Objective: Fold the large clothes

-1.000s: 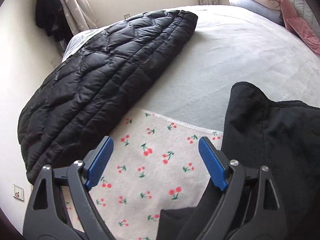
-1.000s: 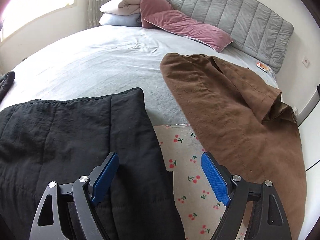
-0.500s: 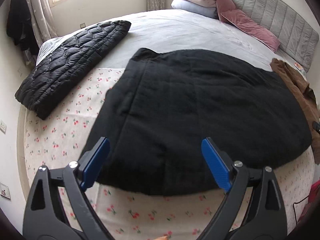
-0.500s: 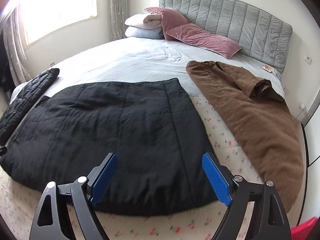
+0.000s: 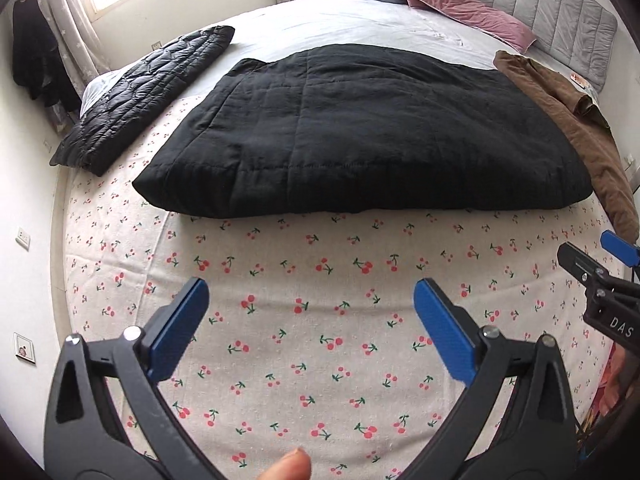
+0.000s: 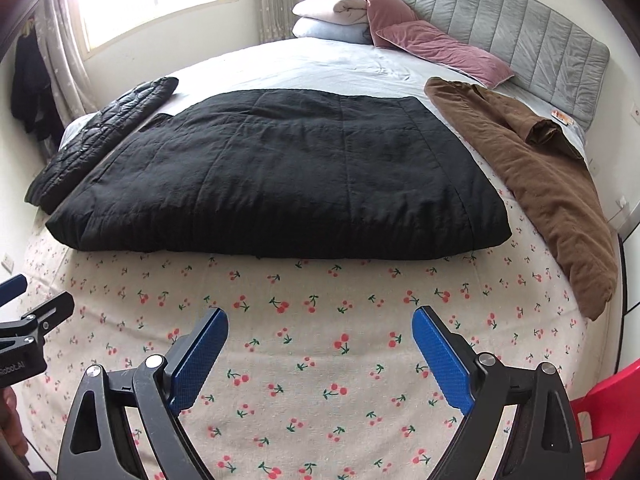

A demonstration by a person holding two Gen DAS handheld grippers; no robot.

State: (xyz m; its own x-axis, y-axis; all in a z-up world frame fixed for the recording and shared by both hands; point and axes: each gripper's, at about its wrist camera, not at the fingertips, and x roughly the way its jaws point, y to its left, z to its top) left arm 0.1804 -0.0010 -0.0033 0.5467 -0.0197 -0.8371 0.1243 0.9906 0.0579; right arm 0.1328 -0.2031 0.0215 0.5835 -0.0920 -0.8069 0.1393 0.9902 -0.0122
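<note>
The padded coat (image 6: 276, 184) lies flat across the middle of the bed (image 6: 320, 56), its near edge on the printed sheet (image 6: 320, 320). Left of it lies a quilted jacket (image 6: 100, 140), right of it another coat (image 6: 540, 184). Pillows (image 6: 400, 24) are stacked far behind, against the headboard (image 6: 520, 28).

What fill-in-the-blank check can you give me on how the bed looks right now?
1. The folded black coat lies between the black puffer jacket and the ____ coat.
2. Both grippers hang over the ____-print sheet.
3. The left gripper holds ____.

Missing words: brown; cherry; nothing
</note>
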